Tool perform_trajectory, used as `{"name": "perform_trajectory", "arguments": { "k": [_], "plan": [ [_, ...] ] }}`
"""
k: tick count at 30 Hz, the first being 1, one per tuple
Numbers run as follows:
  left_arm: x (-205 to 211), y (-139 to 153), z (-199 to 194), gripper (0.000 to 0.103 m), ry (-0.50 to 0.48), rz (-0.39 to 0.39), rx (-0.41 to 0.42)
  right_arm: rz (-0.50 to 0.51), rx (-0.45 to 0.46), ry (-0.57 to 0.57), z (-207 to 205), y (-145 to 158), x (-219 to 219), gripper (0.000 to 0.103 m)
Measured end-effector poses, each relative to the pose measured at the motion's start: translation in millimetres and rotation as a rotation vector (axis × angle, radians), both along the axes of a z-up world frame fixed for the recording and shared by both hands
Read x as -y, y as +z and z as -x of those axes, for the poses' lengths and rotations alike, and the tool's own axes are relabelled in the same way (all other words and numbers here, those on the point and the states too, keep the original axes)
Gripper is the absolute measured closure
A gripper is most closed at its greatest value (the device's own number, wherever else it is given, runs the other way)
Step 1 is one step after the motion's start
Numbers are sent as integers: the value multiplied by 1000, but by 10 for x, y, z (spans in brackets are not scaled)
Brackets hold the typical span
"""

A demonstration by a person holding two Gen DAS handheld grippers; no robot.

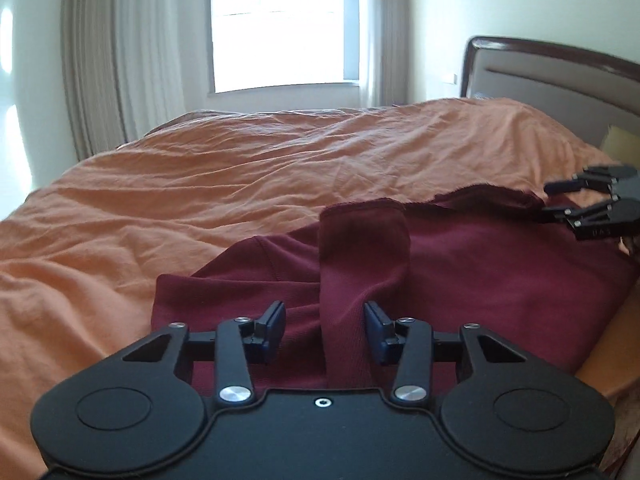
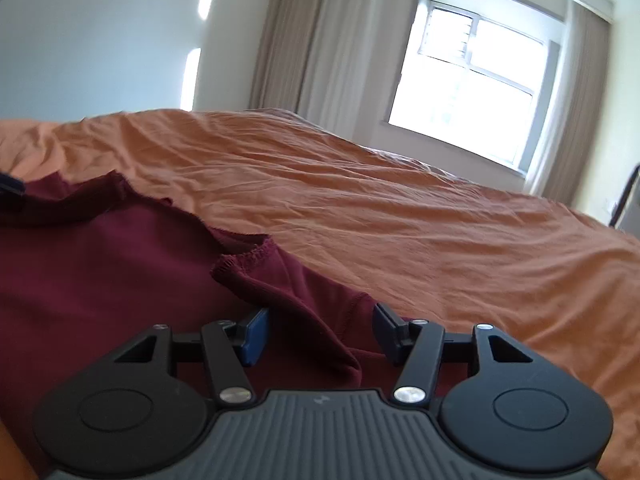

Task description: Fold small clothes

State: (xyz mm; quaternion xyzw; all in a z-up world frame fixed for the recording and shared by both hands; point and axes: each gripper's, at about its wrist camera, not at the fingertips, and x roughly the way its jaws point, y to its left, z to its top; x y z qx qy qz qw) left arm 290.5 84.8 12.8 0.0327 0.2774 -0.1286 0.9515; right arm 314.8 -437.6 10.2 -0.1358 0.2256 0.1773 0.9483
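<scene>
Maroon garment (image 1: 460, 264): lies crumpled on the near edge of the orange bed (image 1: 200, 184), long axis running left to right, sleeve flopped across the body toward the far side. Folding barely begun; no neat fold visible, all squaring left. Left gripper (image 1: 325, 330) and right gripper (image 2: 320, 334): jaws parted, straddling raised folds, pads not pressing.

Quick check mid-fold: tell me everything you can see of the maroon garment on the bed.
The maroon garment is a soft knit top, rumpled on the orange bedspread. One sleeve lies folded across its body, running between the open jaws of the left hand-held gripper. A stitched hem fold sits between the right hand-held gripper's open jaws. No pads visibly press it.
</scene>
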Motion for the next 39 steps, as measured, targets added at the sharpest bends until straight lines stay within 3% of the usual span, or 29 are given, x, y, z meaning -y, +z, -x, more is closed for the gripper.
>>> {"name": "perform_trajectory", "arguments": {
  "k": [4, 6, 9, 11, 14, 17, 20, 27, 31, 34, 38, 39],
  "plan": [
    [-284, -18, -52, 58, 137, 112, -22, -173, -32, -168, -152, -28, 284, 39],
    [-406, -41, -58, 59, 190, 141, -38, -217, -53, -245, -191, -55, 423, 38],
    [-519, -60, -40, 59, 234, 156, -51, -239, -45, -268, -149, -51, 556, 32],
    [-541, -48, -1, 50, 246, 156, -40, -208, -4, -280, -68, -27, 572, 16],
    [-540, -10, 91, 31, 281, 159, -6, -160, 48, -279, 115, 13, 549, 11],
    [-533, 24, 200, 27, 287, 189, 12, -150, 87, -265, 405, 25, 522, 2],
    [-517, 35, 367, 20, 282, 215, 25, -137, 104, -240, 721, -14, 488, 1],
    [-416, -94, 829, 7, 254, 247, 9, -207, 88, -221, 1378, -229, 440, 0],
    [-307, -185, 1003, 1, 251, 256, -3, -261, 96, -225, 1511, -237, 424, 0],
    [-263, -248, 1048, 1, 253, 324, -26, -328, 89, -235, 1477, -179, 458, 2],
    [-195, -257, 1038, 1, 257, 406, -36, -374, 44, -241, 1339, -123, 466, 29],
    [-169, -249, 1031, 1, 253, 414, -35, -373, 24, -249, 1278, -131, 464, 32]
  ]
}}
